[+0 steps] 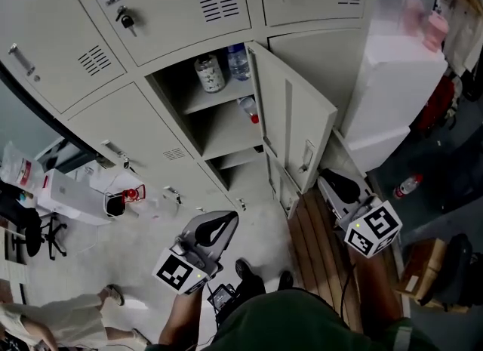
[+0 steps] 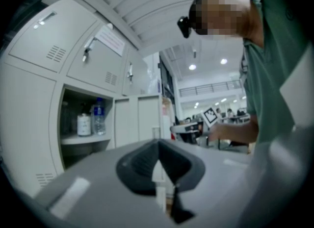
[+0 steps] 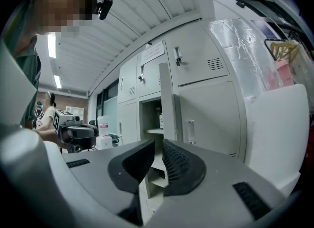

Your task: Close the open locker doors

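Nearest, the left gripper (image 1: 225, 223) hangs beside the person's legs, jaws together with nothing between them. Just beyond, the right gripper (image 1: 332, 183) sits above the wooden slats (image 1: 321, 247), its jaws a narrow slit apart and empty. It is near the lower free edge of the open door (image 1: 290, 119), apparently not touching it.

That door stands straight out from the locker bank (image 1: 143, 127), hinged on the compartment's right side, free edge toward the person. The right gripper looks best placed. I would press the jaws flat on the outer face close to the latch edge, far from the hinge, and follow the arc round until the door sits flush.

Inside, a jar (image 1: 210, 74) and a water bottle (image 1: 238, 61) stand well back on the top shelf. A small red-capped bottle (image 1: 249, 108) lies near the middle shelf's front lip and might catch the door. A white box (image 1: 392, 93) stands well to the right.
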Tool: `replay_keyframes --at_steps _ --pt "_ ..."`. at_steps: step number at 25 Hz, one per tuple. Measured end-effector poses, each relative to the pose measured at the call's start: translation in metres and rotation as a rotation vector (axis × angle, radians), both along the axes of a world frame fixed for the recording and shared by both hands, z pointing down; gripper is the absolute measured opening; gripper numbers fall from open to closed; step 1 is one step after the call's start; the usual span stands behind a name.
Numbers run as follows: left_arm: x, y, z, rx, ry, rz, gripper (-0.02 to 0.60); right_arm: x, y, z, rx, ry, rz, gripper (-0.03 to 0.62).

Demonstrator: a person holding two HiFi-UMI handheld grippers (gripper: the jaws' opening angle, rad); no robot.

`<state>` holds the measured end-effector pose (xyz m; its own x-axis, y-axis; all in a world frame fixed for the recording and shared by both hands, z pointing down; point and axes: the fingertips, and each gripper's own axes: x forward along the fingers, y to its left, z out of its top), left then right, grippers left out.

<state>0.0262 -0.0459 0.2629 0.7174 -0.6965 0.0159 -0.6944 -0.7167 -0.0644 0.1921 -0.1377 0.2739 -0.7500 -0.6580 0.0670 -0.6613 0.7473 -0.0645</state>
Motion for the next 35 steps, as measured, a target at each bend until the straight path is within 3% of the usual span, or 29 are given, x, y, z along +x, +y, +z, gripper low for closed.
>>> replay_keyframes --at_steps 4,20,26,35 --pt "-0.009 -0.004 0.004 -0.008 0.001 -0.006 -0.003 -0.005 -0.011 0.004 0.002 0.013 -0.014 0.087" --pt "-0.047 -0.014 0.012 -0.026 0.018 -0.016 -0.003 -0.042 -0.005 0.006 0.023 0.045 -0.09 0.041" --pt "-0.065 -0.015 0.024 -0.043 0.008 -0.023 -0.003 -0.087 0.011 0.005 0.023 0.038 -0.202 0.023" --pt "-0.103 -0.02 0.025 -0.047 0.055 -0.063 -0.003 -0.159 0.021 0.002 0.037 0.049 -0.324 0.02"
